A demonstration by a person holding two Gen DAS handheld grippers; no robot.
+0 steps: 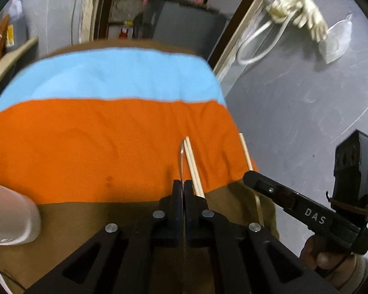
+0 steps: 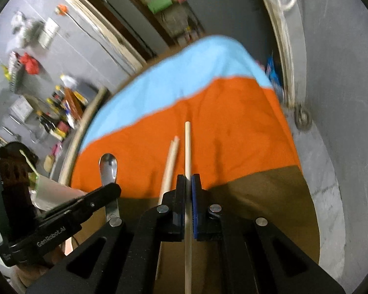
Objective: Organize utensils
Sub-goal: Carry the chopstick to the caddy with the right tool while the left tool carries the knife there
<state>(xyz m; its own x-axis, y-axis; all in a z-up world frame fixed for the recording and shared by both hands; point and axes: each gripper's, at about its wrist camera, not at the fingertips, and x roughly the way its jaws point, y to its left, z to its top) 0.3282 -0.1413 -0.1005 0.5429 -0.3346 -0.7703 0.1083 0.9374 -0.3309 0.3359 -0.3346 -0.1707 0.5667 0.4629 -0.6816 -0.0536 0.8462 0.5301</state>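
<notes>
My left gripper [image 1: 183, 183] is shut on a metal spoon [image 1: 182, 161], seen edge-on in the left wrist view. In the right wrist view that spoon [image 2: 108, 167] shows its bowl pointing away, above the left gripper [image 2: 112, 188]. My right gripper [image 2: 189, 177] is shut on a single wooden chopstick [image 2: 187, 147], which also sticks out of the right gripper [image 1: 247, 175] as a thin pale chopstick [image 1: 245, 152]. A pair of chopsticks [image 2: 169, 164] lies between the two grippers on the orange cloth [image 2: 233, 142]; the same pair [image 1: 192, 166] runs just right of my left fingers.
The table is covered by a cloth striped blue [image 1: 110, 73], orange and brown. A white cylindrical container [image 1: 9, 213] stands at the table's left edge. A person's hand [image 1: 316, 252] holds the right gripper. Grey floor [image 1: 306, 110] lies to the right; cluttered shelves [image 2: 49, 112] are at left.
</notes>
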